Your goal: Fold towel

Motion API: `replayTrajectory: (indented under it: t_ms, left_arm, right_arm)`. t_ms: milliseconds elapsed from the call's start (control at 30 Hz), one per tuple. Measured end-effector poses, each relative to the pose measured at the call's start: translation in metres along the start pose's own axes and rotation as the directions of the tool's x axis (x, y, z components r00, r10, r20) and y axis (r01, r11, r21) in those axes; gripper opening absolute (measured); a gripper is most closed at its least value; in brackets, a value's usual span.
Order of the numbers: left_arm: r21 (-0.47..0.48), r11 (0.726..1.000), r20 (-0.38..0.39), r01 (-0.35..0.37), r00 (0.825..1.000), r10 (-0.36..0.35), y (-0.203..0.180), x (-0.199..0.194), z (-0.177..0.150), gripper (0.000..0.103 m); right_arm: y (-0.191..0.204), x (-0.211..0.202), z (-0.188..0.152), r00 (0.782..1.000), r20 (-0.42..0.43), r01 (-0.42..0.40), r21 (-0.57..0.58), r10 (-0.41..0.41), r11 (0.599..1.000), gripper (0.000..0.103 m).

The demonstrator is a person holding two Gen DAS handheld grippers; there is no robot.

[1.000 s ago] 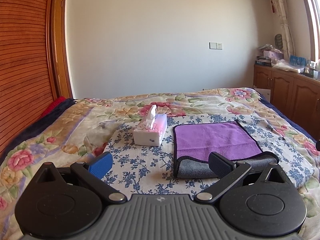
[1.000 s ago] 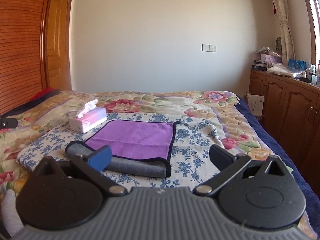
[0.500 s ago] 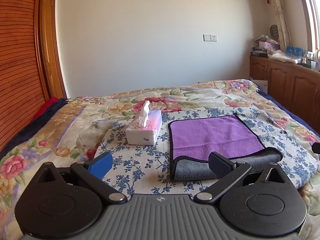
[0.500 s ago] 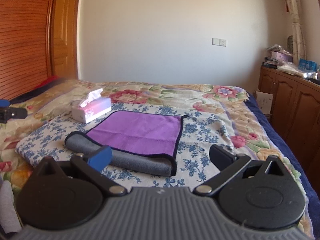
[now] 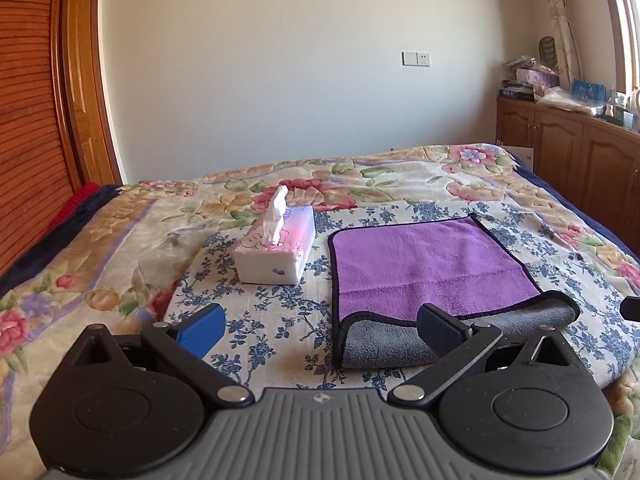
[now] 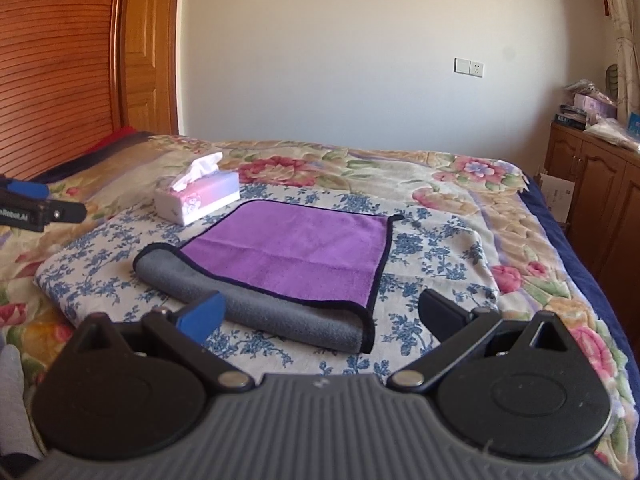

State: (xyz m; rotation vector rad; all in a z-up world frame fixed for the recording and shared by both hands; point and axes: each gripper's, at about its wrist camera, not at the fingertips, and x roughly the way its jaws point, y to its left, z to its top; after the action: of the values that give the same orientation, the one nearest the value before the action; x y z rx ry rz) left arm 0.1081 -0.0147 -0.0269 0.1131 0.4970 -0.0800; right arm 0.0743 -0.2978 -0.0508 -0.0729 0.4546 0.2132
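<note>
Left tongs: spread wide, holding nothing, above the bed. Right tongs: also wide, nothing between them. Towel lies flat on the blue-flowered cloth just beyond both, purple side up, near edge rolled over showing grey. It sits ahead-right of the left tongs and ahead-left of the right tongs. Tissue box just left of the towel, apart. Right view alone shows the left tongs' tip at its left edge; left view shows more of the cabinet.
</note>
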Motion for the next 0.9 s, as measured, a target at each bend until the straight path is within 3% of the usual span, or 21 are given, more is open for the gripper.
replayTrajectory:
  t_ms: [100,200,533,900]
  left_arm:
    - [-0.004,1.000,-0.010,0.011,1.000,-0.012,-0.001,0.008,0.001,0.103]
    - [-0.002,1.000,-0.018,0.017,1.000,-0.017,-0.001,0.017,0.002,0.103]
    - [-0.024,0.998,-0.074,0.051,0.996,-0.052,0.001,0.050,0.002,0.098]
    - [-0.052,0.994,-0.132,0.096,0.986,-0.102,0.003,0.086,0.002,0.080]
  right_arm:
    - [-0.004,0.007,0.002,1.000,-0.009,-0.009,0.015,0.009,1.000,0.102]
    - [-0.008,0.016,0.003,1.000,-0.024,-0.012,0.024,0.012,1.000,0.091]
    - [-0.016,0.044,0.005,0.998,-0.060,-0.016,0.031,0.018,0.999,0.086]
    - [-0.029,0.071,0.000,0.992,-0.127,-0.015,0.066,0.023,0.998,0.076]
